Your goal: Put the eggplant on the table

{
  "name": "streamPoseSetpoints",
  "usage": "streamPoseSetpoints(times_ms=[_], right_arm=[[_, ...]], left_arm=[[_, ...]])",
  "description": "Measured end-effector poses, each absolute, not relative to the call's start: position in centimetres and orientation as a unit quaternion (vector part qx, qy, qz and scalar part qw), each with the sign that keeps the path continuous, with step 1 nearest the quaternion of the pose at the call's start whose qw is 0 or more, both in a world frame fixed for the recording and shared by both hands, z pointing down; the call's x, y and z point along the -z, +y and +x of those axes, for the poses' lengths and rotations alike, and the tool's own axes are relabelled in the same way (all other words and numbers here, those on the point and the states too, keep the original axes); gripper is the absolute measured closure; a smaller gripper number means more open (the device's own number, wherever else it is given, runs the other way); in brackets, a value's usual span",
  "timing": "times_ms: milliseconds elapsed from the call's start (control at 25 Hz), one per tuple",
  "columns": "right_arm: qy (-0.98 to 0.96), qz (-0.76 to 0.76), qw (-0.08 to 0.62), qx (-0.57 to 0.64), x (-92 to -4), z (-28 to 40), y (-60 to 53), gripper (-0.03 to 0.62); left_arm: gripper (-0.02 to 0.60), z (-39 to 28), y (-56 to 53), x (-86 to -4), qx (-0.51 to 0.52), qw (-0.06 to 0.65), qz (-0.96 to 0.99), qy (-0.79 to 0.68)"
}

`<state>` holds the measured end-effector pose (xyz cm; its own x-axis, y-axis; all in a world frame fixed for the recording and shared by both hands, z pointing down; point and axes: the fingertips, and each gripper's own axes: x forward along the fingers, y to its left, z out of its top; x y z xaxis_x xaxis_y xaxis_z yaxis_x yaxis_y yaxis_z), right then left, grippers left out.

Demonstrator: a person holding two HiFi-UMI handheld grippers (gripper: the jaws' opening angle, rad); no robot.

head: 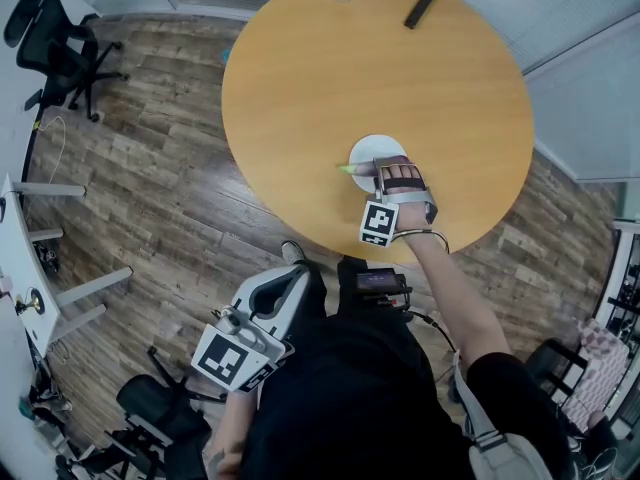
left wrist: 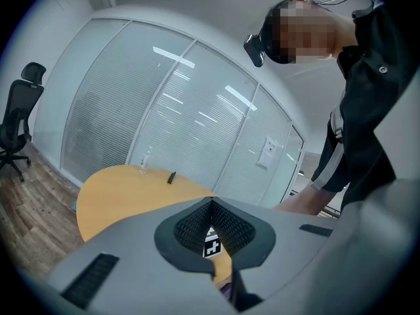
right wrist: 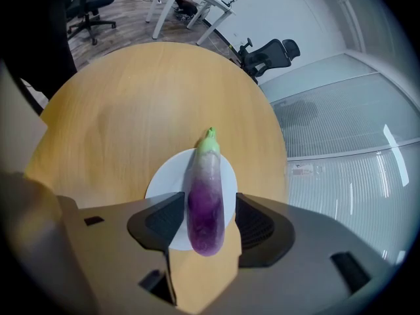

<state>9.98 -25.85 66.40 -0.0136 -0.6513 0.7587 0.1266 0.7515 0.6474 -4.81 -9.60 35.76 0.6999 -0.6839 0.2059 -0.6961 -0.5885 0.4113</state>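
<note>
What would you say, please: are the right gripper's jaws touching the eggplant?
Apart. The right gripper view shows slivers of plate between the eggplant and each open jaw.

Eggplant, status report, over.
Right gripper open, eggplant loose between its jaws, over the white plate. Left gripper shut, empty. Nothing in the way.

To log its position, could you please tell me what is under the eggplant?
A white plate lies under the eggplant, on the round wooden table. The plate's middle is covered by the eggplant, and it is unclear whether they touch.
</note>
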Motion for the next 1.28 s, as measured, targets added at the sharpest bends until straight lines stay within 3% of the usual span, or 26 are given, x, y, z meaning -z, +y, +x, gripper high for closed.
streamPoseSetpoints(times_ms=[680, 800, 960, 1280], right_arm=[[-0.657, 0.257, 0.662, 0.254, -62.7, 9.7, -23.7, 0.361], [-0.661, 0.281, 0.647, 0.256, -60.7, 8.8, -23.0, 0.413], [-0.664, 0.308, 0.632, 0.253, -58.4, 7.4, -22.0, 0.419], [-0.666, 0.372, 0.595, 0.251, -53.7, 4.8, -19.7, 0.518]], left_arm=[[0.569, -7.1, -9.3, -34.7, 0.001, 0.221, 0.906, -0.362], [0.569, -8.0, -9.2, -34.6, 0.004, 0.217, 0.910, -0.353], [0.569, -9.3, -9.0, -34.5, 0.008, 0.211, 0.915, -0.343], [0.569, -11.5, -8.8, -34.1, 0.017, 0.200, 0.925, -0.322]])
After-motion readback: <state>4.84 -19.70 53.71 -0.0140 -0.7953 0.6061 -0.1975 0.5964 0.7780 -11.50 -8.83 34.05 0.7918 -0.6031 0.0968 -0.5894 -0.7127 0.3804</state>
